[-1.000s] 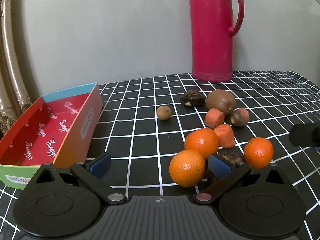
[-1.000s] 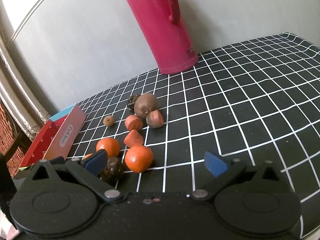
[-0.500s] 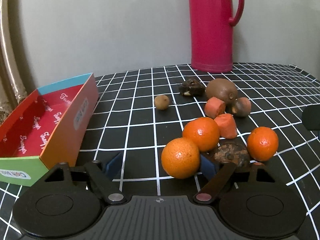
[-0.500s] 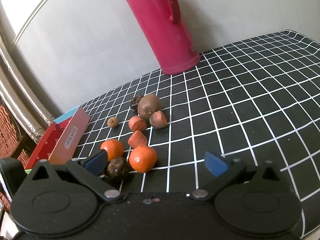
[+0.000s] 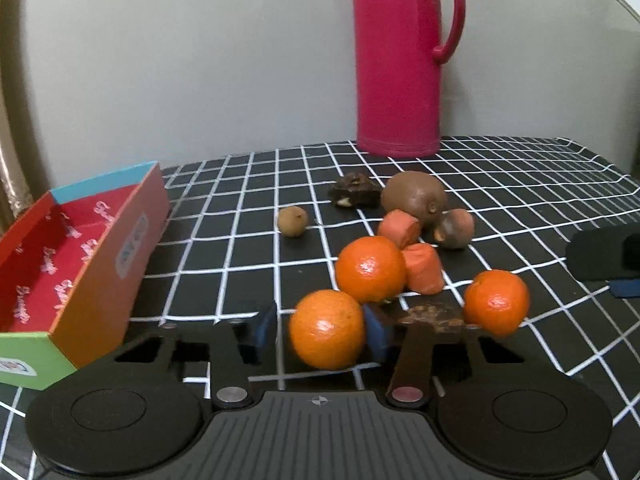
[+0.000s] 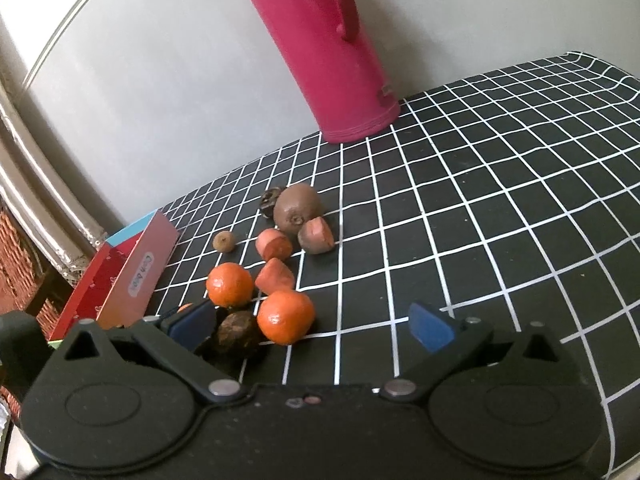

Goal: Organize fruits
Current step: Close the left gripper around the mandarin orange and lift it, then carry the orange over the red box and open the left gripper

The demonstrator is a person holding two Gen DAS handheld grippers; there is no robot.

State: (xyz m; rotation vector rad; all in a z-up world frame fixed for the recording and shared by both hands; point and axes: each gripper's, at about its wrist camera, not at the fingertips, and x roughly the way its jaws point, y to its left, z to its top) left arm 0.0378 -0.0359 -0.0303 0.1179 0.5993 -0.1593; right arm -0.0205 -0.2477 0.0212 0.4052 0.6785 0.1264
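Three oranges lie among other fruit on the black grid cloth. My left gripper (image 5: 320, 330) has its blue pads on either side of the nearest orange (image 5: 327, 329); the right pad touches it and a thin gap shows at the left pad. A second orange (image 5: 370, 269) lies just behind, a third (image 5: 496, 303) to the right. A dark brown fruit (image 5: 430, 314) sits beside the right finger. My right gripper (image 6: 312, 324) is open and empty, right of the fruit pile (image 6: 285, 316). The red open box (image 5: 60, 256) stands at the left.
A kiwi (image 5: 414, 198), two carrot pieces (image 5: 400, 229), a small round longan (image 5: 293, 221), a dark chunk (image 5: 354, 190) and a brown fruit (image 5: 454, 228) lie behind the oranges. A tall magenta thermos (image 5: 398, 56) stands at the back by the wall.
My left gripper has moved forward and its jaws have narrowed around the nearest orange. The right gripper has risen slightly and stayed open.
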